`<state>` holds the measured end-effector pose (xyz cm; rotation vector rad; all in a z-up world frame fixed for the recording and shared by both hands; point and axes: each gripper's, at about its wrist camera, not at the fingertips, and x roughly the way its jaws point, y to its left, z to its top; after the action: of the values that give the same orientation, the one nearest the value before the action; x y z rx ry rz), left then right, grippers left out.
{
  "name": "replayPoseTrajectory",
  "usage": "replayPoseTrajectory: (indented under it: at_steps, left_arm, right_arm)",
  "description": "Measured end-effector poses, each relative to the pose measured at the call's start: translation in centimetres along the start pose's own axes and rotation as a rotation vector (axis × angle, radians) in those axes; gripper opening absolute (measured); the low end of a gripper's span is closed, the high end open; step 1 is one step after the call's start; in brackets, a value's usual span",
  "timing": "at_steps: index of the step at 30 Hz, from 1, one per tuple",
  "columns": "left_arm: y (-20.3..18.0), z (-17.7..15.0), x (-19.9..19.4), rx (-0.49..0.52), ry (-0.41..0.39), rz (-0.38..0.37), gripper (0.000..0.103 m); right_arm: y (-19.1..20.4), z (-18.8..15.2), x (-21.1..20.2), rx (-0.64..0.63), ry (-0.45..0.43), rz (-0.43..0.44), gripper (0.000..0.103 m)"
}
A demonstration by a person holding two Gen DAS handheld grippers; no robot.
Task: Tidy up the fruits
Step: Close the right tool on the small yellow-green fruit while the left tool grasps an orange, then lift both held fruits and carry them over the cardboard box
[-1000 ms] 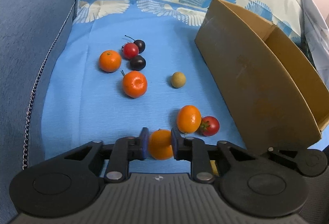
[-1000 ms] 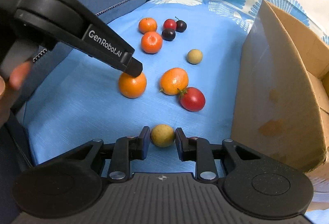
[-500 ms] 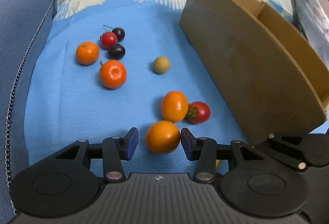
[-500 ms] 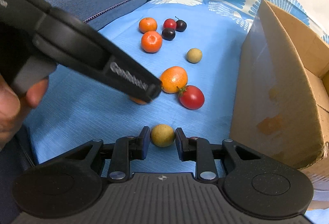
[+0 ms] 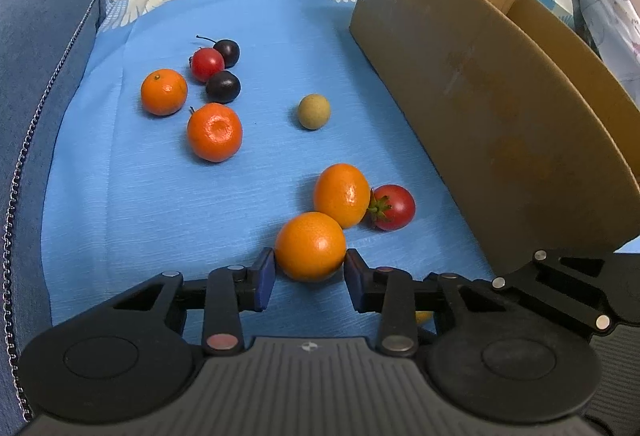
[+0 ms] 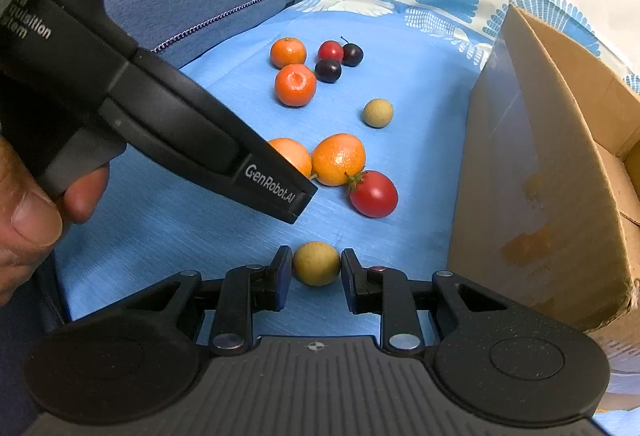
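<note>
Fruits loose on the blue cloth; both claws bracket one, neither pinching.
Left wrist: left claw (image 5: 310, 270) spread around an orange (image 5: 310, 246) touching a second orange (image 5: 341, 195); closing may nudge both. Right wrist: right claw (image 6: 312, 270) spread beside a tan fruit (image 6: 316, 263) near the cardboard box (image 6: 532, 172); it could roll.

Cloth (image 5: 140, 196) was plain sky blue with a cream border of blue fan shapes, box (image 5: 500, 108) brown cardboard, four oranges (image 5: 310, 246) bright orange, tomato (image 5: 392, 207) red with green stem, two plums (image 5: 223, 86) near black, two small round fruits (image 6: 316, 263) dull yellow-green, grippers (image 6: 311, 272) black.
</note>
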<state>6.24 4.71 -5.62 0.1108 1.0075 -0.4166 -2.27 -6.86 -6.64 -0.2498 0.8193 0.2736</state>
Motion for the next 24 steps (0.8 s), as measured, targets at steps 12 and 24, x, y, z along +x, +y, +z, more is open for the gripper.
replayPoseTrajectory:
  at_steps: [12,24]
  left_arm:
    - [-0.3,-0.2,-0.8,0.009,-0.033,0.014,0.041]
    - [-0.8,0.3,-4.7,-0.003,-0.147,0.032,0.041]
  right_arm:
    - [-0.5,0.1,-1.8,0.030,-0.055,-0.007,0.028]
    - [-0.9,0.9,-5.8,0.043,-0.182,-0.021,0.028]
